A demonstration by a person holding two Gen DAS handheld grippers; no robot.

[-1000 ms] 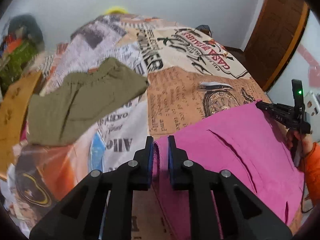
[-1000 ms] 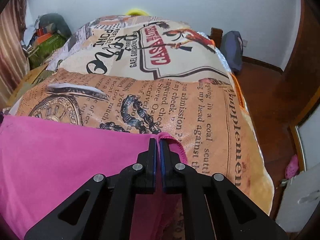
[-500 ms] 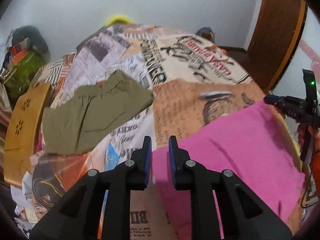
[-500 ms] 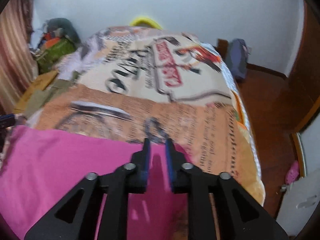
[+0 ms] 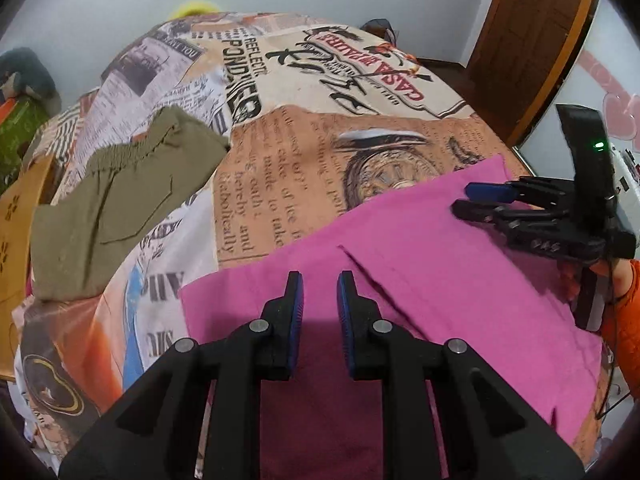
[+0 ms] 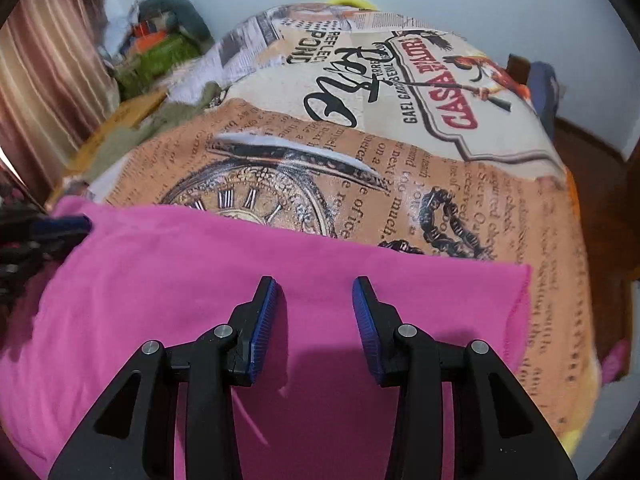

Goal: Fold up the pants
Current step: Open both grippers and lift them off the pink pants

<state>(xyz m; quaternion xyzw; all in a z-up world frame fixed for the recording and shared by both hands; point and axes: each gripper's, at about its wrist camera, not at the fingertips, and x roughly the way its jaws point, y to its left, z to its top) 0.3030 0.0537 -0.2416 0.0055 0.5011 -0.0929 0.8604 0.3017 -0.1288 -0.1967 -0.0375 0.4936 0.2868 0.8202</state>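
Note:
The pink pants lie flat on the bed's printed cover, folded into a wide band; they also fill the lower half of the right wrist view. My left gripper is open and empty, hovering just above the pants' left end. My right gripper is open and empty above the pants' right part; it also shows in the left wrist view. My left gripper's fingertips show at the left edge of the right wrist view.
Folded olive-green pants lie on the bed's left side. The printed bed cover stretches toward the far wall. A wooden board stands at the left edge. A brown door and bare floor are to the right.
Both grippers were shut on the pink pants' edge a second ago; they have let go, opened, and lifted back. The pants now lie flat on the bed.

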